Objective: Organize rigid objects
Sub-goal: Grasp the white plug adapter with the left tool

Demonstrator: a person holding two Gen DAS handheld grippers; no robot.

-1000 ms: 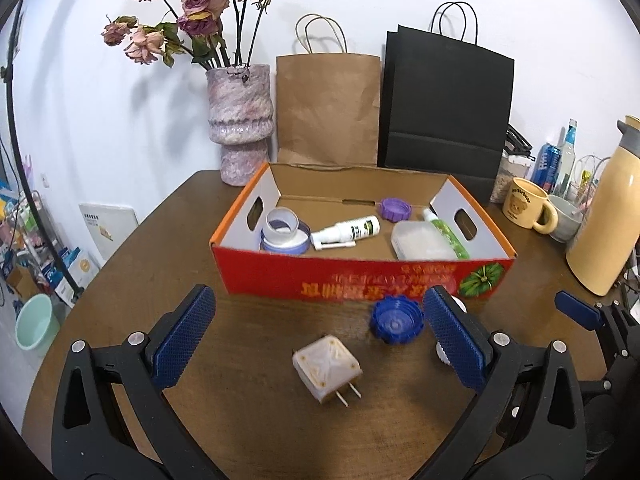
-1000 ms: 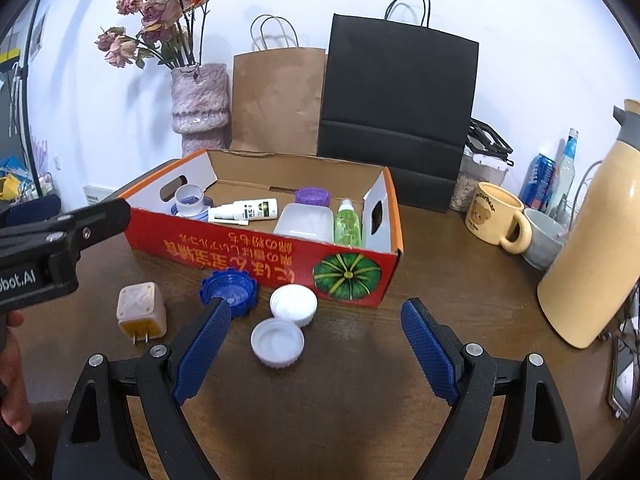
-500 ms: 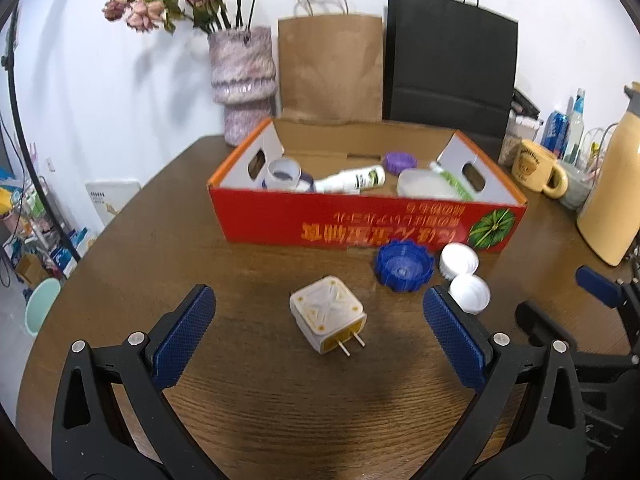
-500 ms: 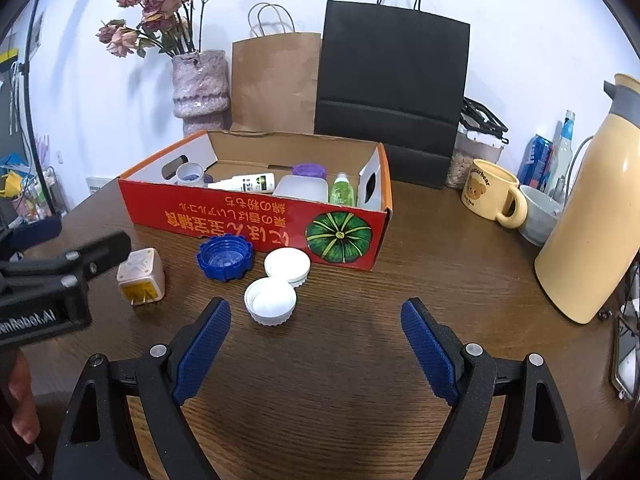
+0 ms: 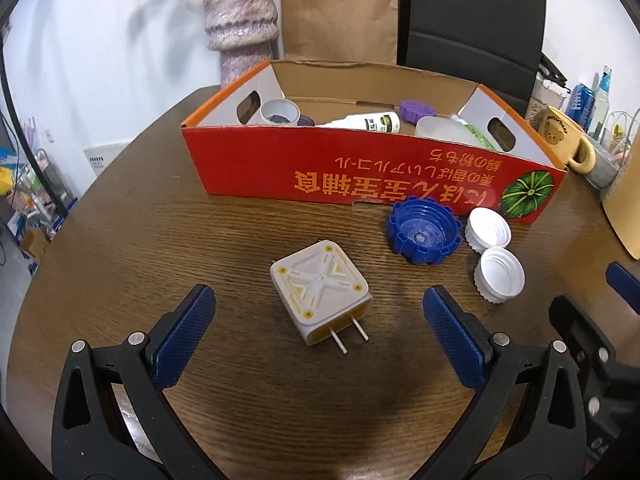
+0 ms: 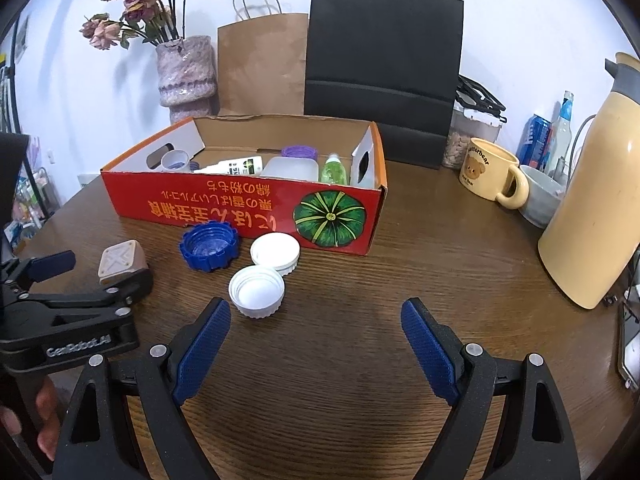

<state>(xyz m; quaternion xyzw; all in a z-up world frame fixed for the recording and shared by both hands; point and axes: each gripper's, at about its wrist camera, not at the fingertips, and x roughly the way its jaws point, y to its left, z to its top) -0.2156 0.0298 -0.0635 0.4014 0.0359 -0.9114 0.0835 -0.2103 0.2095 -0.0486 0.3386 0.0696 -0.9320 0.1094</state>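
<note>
Count on the counter: 1 plug adapter, 1 blue cap, 2 white caps, all loose in front of the red box with its pumpkin picture. "GenRobot.AI" is printed on my left tool. That tool has dropped closer since a second ago, jaws released, adapter between them untouched. My right tool is released too, grasping nothing.
</note>
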